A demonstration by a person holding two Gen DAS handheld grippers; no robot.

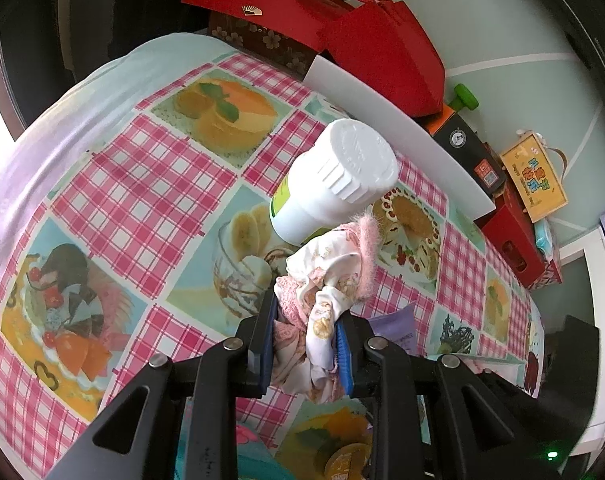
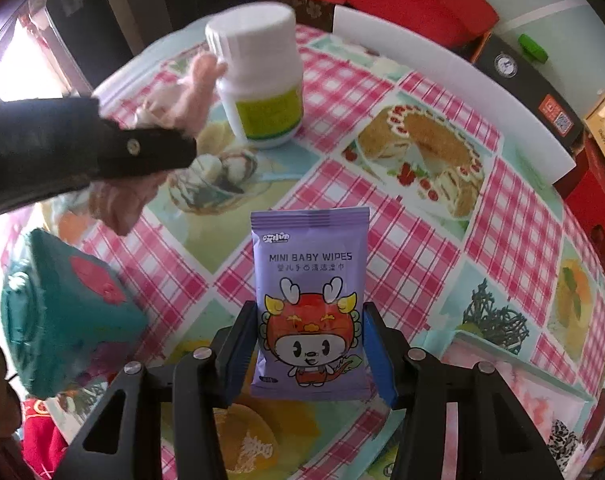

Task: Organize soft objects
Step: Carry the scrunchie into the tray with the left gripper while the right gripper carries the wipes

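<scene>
My left gripper (image 1: 306, 312) is shut on a crumpled pink and white patterned cloth (image 1: 326, 276) with a fluffy pink trim, held above the tablecloth beside a white plastic bottle (image 1: 334, 180). In the right wrist view the same cloth (image 2: 190, 96) shows blurred next to the bottle (image 2: 262, 80), with one black left finger (image 2: 150, 152) across it. My right gripper (image 2: 310, 312) is shut on a purple pack of mini baby wipes (image 2: 310, 280), its pads pressing both long sides. A corner of that pack (image 1: 398, 330) shows in the left wrist view.
The table wears a pink checked cloth with dessert pictures (image 1: 142, 184). A white board (image 1: 394, 128) stands along the far edge, with red boxes (image 1: 362, 28) and a black box (image 1: 462, 140) behind it. A teal fabric box (image 2: 70, 312) sits at the near left.
</scene>
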